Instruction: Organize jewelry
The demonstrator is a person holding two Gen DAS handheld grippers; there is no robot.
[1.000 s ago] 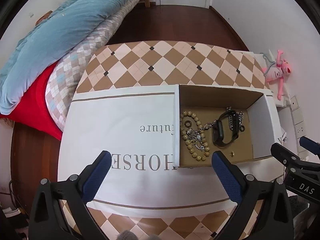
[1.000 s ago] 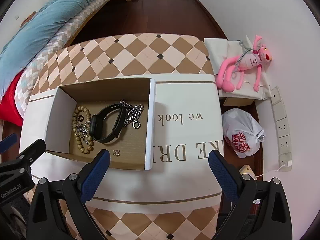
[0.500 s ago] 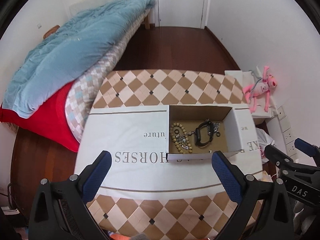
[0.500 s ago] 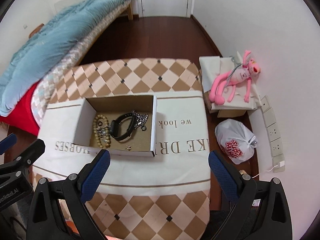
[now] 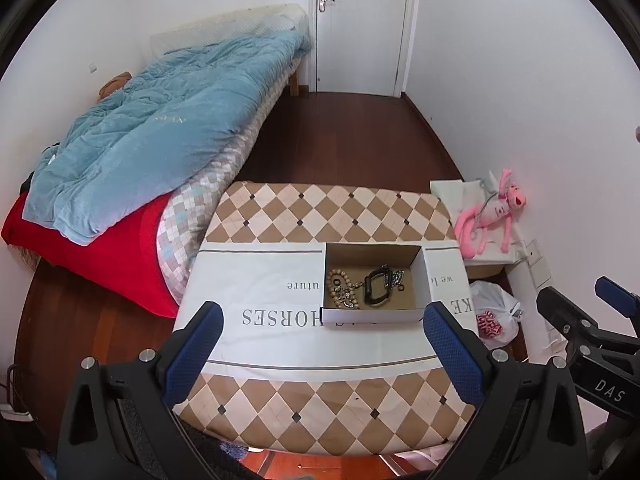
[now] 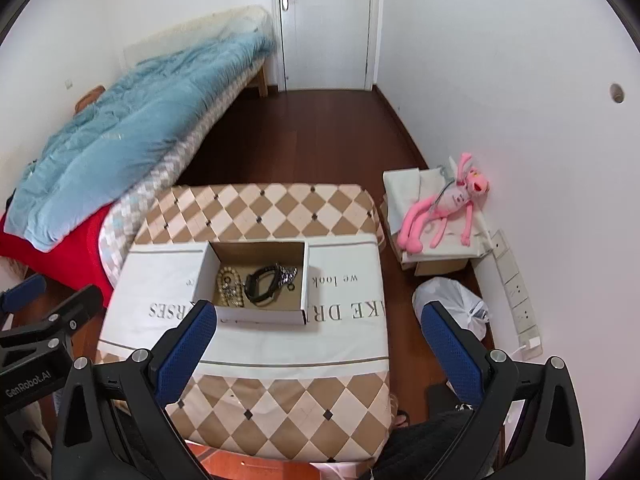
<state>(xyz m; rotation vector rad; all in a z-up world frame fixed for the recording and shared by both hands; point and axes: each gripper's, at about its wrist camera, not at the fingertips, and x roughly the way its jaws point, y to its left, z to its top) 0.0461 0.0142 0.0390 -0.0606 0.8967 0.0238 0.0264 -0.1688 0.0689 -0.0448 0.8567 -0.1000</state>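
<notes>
An open cardboard box (image 5: 426, 276) (image 6: 306, 276) sits on a white printed cloth on the checkered table (image 5: 320, 208) (image 6: 260, 208). Inside lie a wooden bead bracelet (image 5: 340, 290) (image 6: 228, 290), a black wristband (image 5: 376, 288) (image 6: 262, 284) and a silver chain (image 5: 396, 278) (image 6: 288, 272). My left gripper (image 5: 322, 344) is open and empty, high above and well back from the box. My right gripper (image 6: 318, 340) is open and empty, likewise raised and away from the box.
A bed with a blue quilt (image 5: 160, 128) and red sheet (image 5: 100, 248) stands left of the table. A pink plush toy (image 6: 444, 208) lies on a box at the right wall, with a white plastic bag (image 6: 452, 304) on the floor beside it. A closed door (image 5: 360, 24) is at the back.
Both grippers have pulled up and back from the box, so the whole table and room now show. The jewelry in the box has not moved.
</notes>
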